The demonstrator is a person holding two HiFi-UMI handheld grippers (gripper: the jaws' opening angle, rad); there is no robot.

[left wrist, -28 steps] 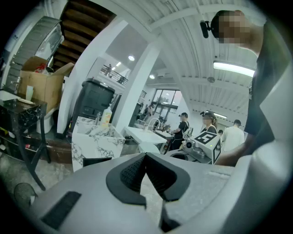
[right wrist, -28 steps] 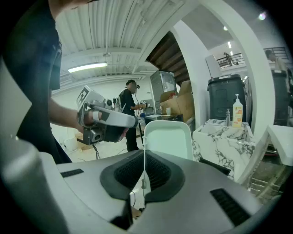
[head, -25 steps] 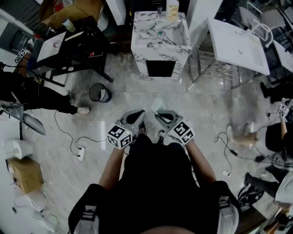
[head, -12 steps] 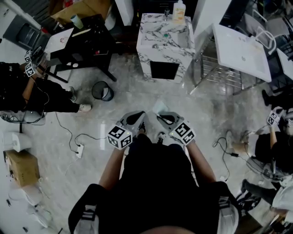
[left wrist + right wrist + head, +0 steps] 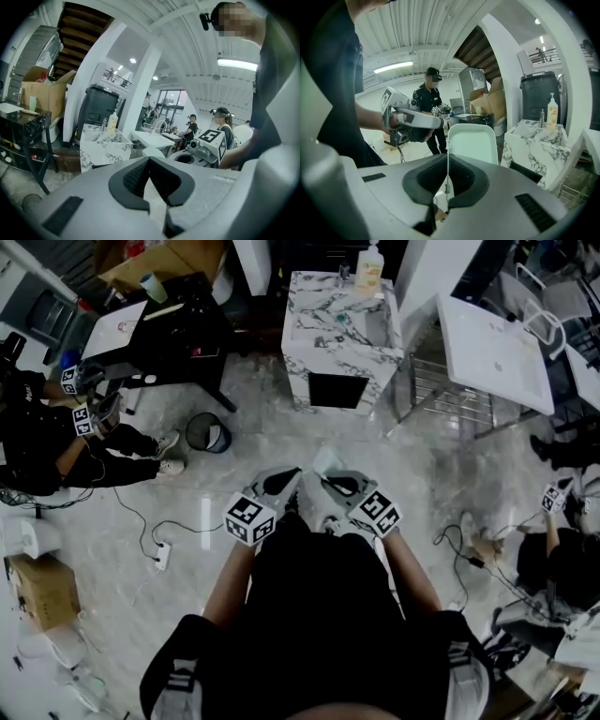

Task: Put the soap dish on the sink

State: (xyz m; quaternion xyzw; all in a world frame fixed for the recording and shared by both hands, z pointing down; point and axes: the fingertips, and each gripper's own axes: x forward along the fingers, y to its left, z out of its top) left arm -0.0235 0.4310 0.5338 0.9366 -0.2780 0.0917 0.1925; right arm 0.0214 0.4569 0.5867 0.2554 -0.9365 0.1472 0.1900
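Jaws of my right gripper [image 5: 447, 157] are pinched on one thin rim of the pale mint-white plastic soap dish [image 5: 472, 140]. The pads press that edge from both sides. The dish stands up on its side beyond them, its shallow hollow a smooth pale green face. My left gripper [image 5: 149, 159] is just beside the right one, jaws pressed together, pad tip against pad tip.

The dish is well apart from the white, grey-veined marble sink cabinet [image 5: 337, 360], which stands across the floor ahead of me. A pale yellow pump bottle [image 5: 370, 270] stands on its back rim. A small green thing lies in its basin, too small to name. A round black waste bin [image 5: 192, 427] stands on the floor to the left of the cabinet; I cannot tell what is in it.

Only the head view shows that bin, a brown cardboard box [image 5: 42, 592] at the lower left and a plain white sink on a metal frame [image 5: 492, 343] to the right. The left gripper view shows the dish from the side, as a pale sliver by my right gripper. Only the right gripper view shows a person in black [image 5: 431, 108] standing beyond my left gripper.
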